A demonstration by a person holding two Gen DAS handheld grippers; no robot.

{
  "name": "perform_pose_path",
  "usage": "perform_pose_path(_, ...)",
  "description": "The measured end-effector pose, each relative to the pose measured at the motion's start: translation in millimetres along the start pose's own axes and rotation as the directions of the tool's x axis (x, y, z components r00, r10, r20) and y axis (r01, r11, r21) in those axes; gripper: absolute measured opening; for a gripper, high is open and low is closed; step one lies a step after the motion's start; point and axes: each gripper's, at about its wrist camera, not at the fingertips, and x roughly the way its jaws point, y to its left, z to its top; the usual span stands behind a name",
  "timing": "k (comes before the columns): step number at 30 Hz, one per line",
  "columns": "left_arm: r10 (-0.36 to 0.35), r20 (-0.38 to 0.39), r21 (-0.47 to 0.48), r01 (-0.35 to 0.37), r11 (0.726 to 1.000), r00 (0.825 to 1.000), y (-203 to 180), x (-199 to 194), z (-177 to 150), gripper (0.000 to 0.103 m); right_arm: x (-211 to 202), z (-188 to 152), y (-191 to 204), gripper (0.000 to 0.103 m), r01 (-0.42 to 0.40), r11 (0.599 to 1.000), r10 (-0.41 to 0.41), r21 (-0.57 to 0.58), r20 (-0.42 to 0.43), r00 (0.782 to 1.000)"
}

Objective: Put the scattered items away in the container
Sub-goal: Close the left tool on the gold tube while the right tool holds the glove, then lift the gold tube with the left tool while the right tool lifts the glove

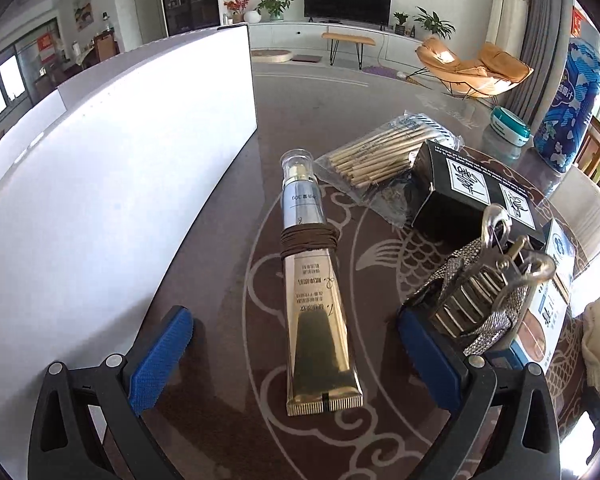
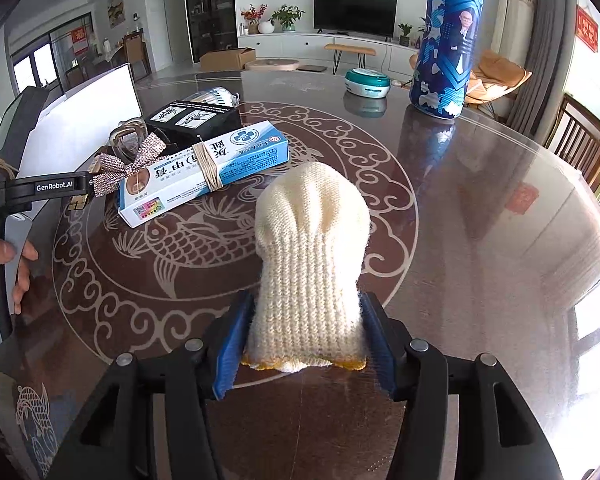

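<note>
Clamped between my right claw [image 2: 306, 344], a cream knitted glove [image 2: 312, 264] sits pinched at its cuff end, the blue pads [image 2: 232, 350] pressing its sides while the finger end lies forward on the desk [image 2: 480, 208]. Just ahead to the left I see a blue-and-white carton [image 2: 216, 168] banded with rubber bands, a black box [image 2: 198, 120] behind it, and a rhinestone bow clip [image 2: 128, 164] touching the carton's near end.

My left claw [image 1: 296, 344] stands wide apart and grips nothing; a gold tube [image 1: 314, 304] wrapped in brown hair ties [image 1: 310, 242] lies on the desk between its fingers, touching neither pad as far as I can tell. Beyond the tube lies a clear bag of cotton swabs [image 1: 384, 148], next to the black box. The white container [image 1: 112, 152] stands just left of the tube, its wall filling that side of the left view.

Farther back on the desk stand a tall blue patterned canister [image 2: 446, 44] and a teal-lidded tub [image 2: 367, 80].
</note>
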Motion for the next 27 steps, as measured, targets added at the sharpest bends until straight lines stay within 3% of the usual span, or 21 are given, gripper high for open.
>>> perform_pose_path(5, -0.05, -0.009, 0.075, 0.051, 0.996, 0.999, -11, 14, 20, 0.103, 2, 1, -2, 0.059, 0.003, 1.0, -0.003, 0.009, -0.002, 1.0)
perform_pose_path(6, -0.06, -0.002, 0.092, 0.06, 0.994, 0.998, -12, 13, 20, 0.098, 2, 1, -3, 0.061, 0.003, 1.0, -0.003, 0.013, -0.003, 1.0)
perform_pose_path(8, -0.081, 0.032, 0.124, 0.076, 0.989, 0.996, -14, 3, 18, 0.048, 2, 0, -4, 0.061, 0.003, 1.0, -0.003, 0.016, -0.003, 1.0)
perform_pose_path(9, -0.091, 0.034, 0.134, 0.086, 0.987, 0.995, -14, -1, 17, 0.032, 2, 0, -4, 0.061, 0.004, 1.0, -0.004, 0.016, -0.003, 1.0)
perform_pose_path(10, -0.103, 0.03, 0.143, 0.098, 0.985, 0.994, -13, -4, 14, 0.028, 2, 0, -4, 0.061, 0.005, 1.0, -0.005, 0.016, -0.003, 1.0)
perform_pose_path(14, -0.158, 0.029, 0.159, 0.152, 0.976, 0.987, -10, -24, -12, 0.028, 3, 1, -5, 0.061, 0.005, 1.0, -0.005, 0.016, -0.004, 1.0)
perform_pose_path(22, -0.214, 0.04, 0.265, 0.197, 0.944, 0.976, -22, -93, -111, 0.028, -12, -7, 11, 0.061, -0.021, 0.999, 0.022, -0.034, 0.041, 0.999)
perform_pose_path(24, -0.223, 0.043, 0.257, 0.205, 0.945, 0.974, -20, -102, -122, 0.028, -17, -21, 26, 0.062, -0.075, 0.996, 0.075, -0.052, 0.0, 0.997)
perform_pose_path(27, -0.231, 0.055, 0.223, 0.213, 0.951, 0.971, -16, -105, -129, 0.029, -29, -37, 50, 0.062, -0.084, 0.991, 0.084, -0.1, -0.002, 0.996)
